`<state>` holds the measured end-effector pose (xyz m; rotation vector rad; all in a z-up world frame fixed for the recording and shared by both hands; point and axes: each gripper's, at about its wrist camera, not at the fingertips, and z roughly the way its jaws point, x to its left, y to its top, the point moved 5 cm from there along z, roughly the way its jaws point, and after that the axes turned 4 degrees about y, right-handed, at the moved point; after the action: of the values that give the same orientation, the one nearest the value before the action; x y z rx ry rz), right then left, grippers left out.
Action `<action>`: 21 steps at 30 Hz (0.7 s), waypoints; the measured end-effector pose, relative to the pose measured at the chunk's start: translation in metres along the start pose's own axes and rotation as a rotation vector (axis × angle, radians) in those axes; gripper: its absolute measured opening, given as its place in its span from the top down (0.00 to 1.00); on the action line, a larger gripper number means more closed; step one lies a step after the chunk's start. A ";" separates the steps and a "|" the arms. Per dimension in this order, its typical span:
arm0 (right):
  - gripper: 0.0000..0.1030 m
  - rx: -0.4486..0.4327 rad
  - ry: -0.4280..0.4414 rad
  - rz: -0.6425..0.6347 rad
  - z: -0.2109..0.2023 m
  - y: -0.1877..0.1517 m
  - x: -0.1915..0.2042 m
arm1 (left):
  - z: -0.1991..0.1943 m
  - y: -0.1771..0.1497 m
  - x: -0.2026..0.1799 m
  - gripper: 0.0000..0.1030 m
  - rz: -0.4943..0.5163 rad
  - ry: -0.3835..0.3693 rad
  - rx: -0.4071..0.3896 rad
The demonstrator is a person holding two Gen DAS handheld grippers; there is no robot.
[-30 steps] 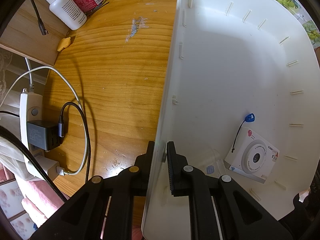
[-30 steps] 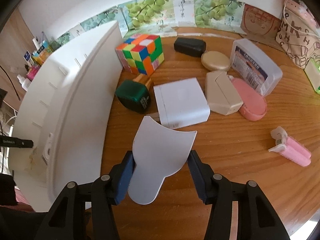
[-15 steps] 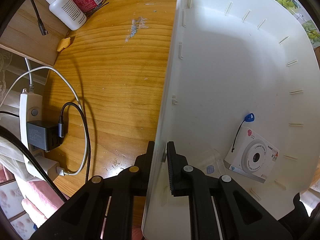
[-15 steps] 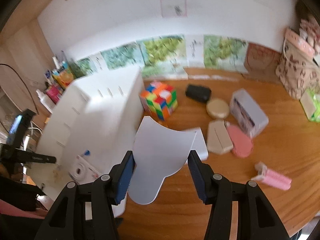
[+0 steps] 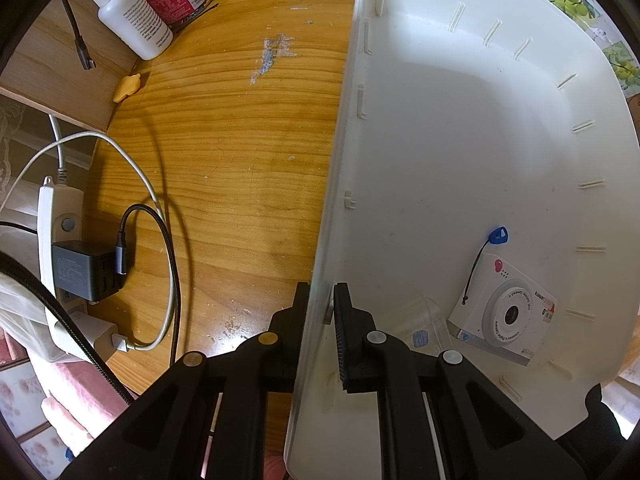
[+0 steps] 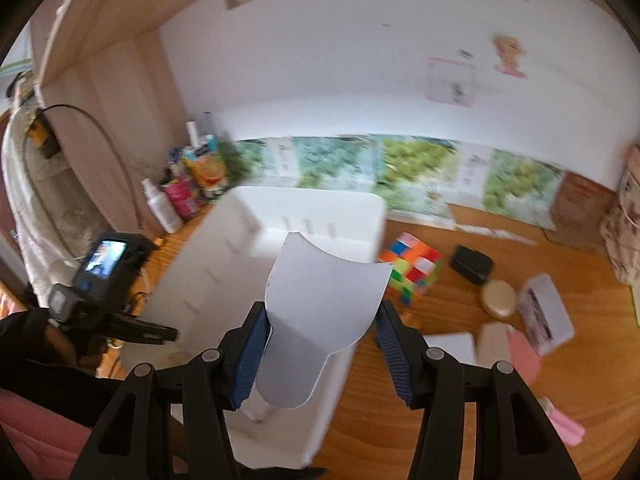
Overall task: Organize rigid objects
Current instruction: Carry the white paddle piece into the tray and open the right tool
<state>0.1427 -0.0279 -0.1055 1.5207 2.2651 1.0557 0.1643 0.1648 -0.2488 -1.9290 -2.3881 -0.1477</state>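
The bin is a white plastic box with rounded corners and short slot ribs along its inner walls. It stands on the wooden table, left of the loose items. Inside, at one end of its floor, lies a white toy camera with a black cord and a blue tab.

The left gripper points straight down over the bin's long side wall. Its jaws are clamped on that wall, one finger outside and one inside.

The right gripper is raised above the table, aimed toward the bin. Its jaws are partly apart and grip a flat white divider by its side edges (curved top edge, narrow rounded tab toward the camera). The divider touches nothing else.

On the table to the right lie a puzzle cube, a black case and a round gold case.
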 end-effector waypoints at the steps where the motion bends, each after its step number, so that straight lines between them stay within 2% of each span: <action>1: 0.47 0.002 0.013 -0.014 0.002 0.001 0.006 | 0.000 0.000 0.000 0.88 -0.001 -0.002 0.000; 11: 0.47 0.092 0.165 -0.163 0.040 0.000 0.068 | 0.000 0.001 0.000 0.88 -0.002 -0.011 -0.002; 19: 0.46 0.177 0.196 -0.179 0.065 -0.014 0.084 | 0.004 -0.001 0.009 0.88 -0.004 -0.022 -0.001; 21: 0.37 0.175 0.198 -0.170 0.065 -0.015 0.084 | 0.004 0.000 0.009 0.88 -0.004 -0.021 -0.001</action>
<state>0.1297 0.0715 -0.1447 1.3046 2.6308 1.0231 0.1619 0.1741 -0.2518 -1.9364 -2.4053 -0.1293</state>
